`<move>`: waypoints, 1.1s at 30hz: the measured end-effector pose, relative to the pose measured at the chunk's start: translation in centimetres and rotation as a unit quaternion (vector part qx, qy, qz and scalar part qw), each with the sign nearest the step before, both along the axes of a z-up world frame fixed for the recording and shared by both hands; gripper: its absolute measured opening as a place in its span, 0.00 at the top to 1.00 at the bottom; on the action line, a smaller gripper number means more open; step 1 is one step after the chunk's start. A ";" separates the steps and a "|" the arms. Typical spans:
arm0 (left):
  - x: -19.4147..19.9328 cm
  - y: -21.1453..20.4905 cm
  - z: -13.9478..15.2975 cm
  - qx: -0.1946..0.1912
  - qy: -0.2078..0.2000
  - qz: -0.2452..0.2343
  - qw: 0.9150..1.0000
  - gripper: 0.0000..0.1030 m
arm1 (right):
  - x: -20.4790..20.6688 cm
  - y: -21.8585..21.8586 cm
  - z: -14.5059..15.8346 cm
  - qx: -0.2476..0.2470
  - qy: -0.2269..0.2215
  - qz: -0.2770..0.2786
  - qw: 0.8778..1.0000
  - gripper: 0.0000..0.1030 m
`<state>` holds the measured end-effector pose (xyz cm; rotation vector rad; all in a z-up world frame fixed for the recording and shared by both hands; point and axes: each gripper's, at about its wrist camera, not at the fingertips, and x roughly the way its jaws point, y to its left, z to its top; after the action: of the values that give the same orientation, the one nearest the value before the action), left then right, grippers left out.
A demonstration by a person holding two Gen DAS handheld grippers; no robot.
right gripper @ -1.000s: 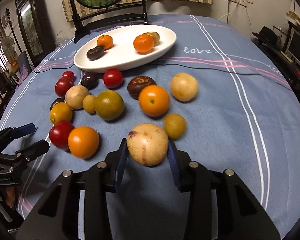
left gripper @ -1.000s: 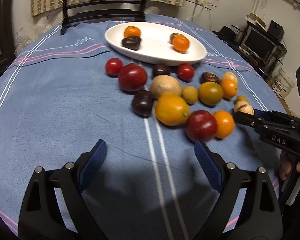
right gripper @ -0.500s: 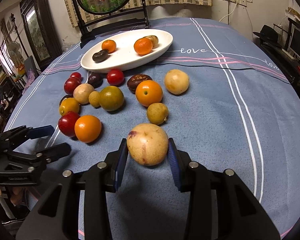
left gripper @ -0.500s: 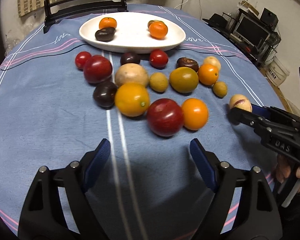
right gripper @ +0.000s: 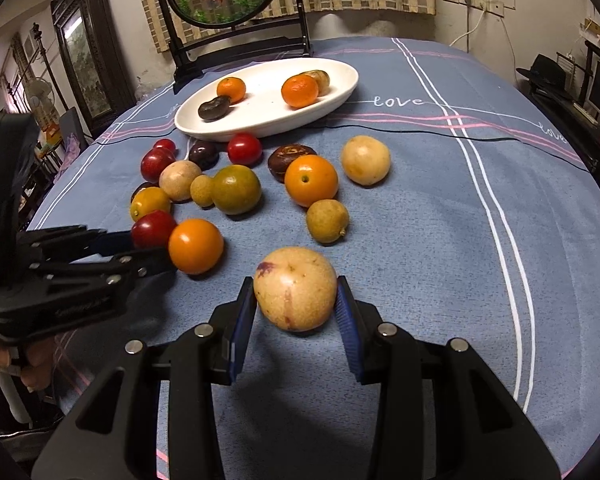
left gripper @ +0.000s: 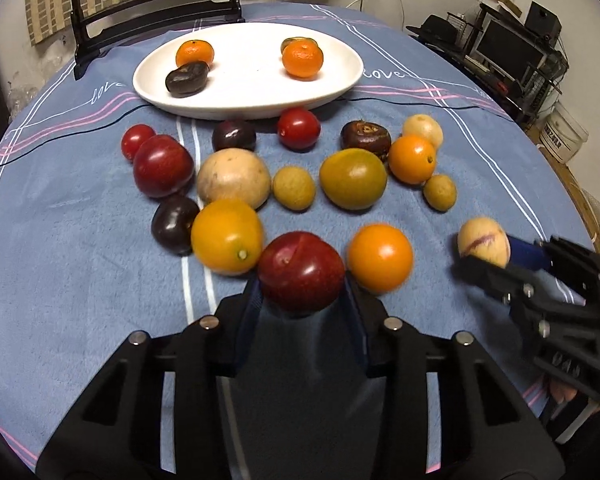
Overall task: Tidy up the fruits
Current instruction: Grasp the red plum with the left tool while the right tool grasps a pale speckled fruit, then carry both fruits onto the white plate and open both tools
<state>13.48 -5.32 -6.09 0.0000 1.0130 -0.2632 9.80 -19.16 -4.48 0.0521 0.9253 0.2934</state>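
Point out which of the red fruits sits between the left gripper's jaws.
The big dark-red plum, nearest the camera, sits between the left gripper jaws; the other reds lie farther back near the white plate.

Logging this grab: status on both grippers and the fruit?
Left gripper shut on red plum. Right gripper shut on pale melon. Plate holds four fruits; loose fruit lies between.

Round table under a blue striped cloth (left gripper: 72,240); white oval plate (left gripper: 348,76) far, loose fruit (left gripper: 354,178) scattered nearer.
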 end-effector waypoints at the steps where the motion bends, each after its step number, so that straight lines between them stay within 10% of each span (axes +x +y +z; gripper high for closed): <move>1: 0.1 -0.1 0.0 0.000 -0.001 0.001 1.000 0.61 | 0.0 0.0 0.0 0.000 0.000 0.000 1.000 0.61; 33: -3.1 3.7 4.8 -0.013 -0.073 -0.009 0.997 0.62 | 0.2 0.8 2.1 -0.008 -0.021 0.009 1.000 0.61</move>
<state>10.39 -1.64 -1.34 0.0052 0.8640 -0.2879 10.02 -18.36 -2.36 0.0225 0.8876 0.3030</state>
